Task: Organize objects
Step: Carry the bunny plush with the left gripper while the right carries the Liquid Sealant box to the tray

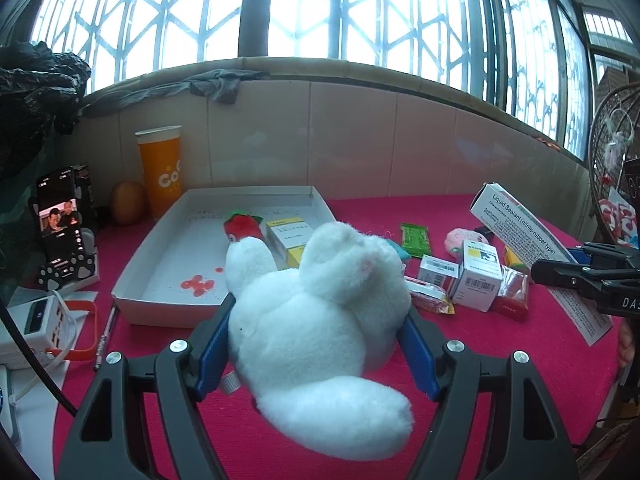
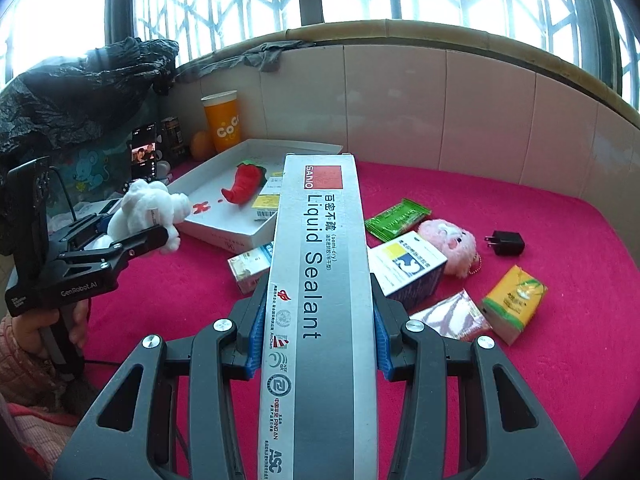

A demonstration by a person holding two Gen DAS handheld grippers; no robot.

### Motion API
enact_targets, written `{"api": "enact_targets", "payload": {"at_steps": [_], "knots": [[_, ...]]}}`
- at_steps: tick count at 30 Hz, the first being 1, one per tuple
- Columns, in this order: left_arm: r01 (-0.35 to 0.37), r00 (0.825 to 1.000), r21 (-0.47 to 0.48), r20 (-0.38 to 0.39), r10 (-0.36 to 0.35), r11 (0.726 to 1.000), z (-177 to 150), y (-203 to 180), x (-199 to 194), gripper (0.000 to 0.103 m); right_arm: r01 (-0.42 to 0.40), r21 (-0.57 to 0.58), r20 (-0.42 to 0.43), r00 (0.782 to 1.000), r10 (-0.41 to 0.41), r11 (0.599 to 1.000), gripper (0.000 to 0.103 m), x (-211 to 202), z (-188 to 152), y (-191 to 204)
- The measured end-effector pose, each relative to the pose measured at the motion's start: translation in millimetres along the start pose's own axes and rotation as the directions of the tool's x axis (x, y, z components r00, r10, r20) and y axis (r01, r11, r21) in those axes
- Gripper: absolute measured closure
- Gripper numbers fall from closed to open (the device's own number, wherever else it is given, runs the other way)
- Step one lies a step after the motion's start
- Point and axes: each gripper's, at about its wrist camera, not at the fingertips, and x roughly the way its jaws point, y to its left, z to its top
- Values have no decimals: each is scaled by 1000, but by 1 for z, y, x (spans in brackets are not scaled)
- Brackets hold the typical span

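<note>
White plush rabbit (image 1: 316,316) is clamped in the left gripper (image 1: 316,332) near the white tray (image 1: 132,280), hiding part of the tray's contents. The right gripper (image 2: 318,328) clamps the Liquid Sealant box (image 2: 320,264); only its view shows the black charger (image 2: 505,242).

A white plush rabbit (image 1: 316,312) is held aloft beside the white tray (image 1: 160,308); a long grey Liquid Sealant box (image 2: 320,300) is clamped lengthwise.
</note>
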Motion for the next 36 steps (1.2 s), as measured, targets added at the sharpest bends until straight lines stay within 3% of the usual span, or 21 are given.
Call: {"api": "enact_targets", "payload": {"at_steps": [27, 36], "knots": [[-88, 996, -9, 1, 88, 996, 14, 33, -6, 28, -74, 95, -48, 996, 79, 993, 60, 40, 57, 8], [-70, 998, -19, -13, 70, 997, 29, 45, 1, 28, -97, 99, -64, 993, 103, 990, 60, 58, 72, 15]]}}
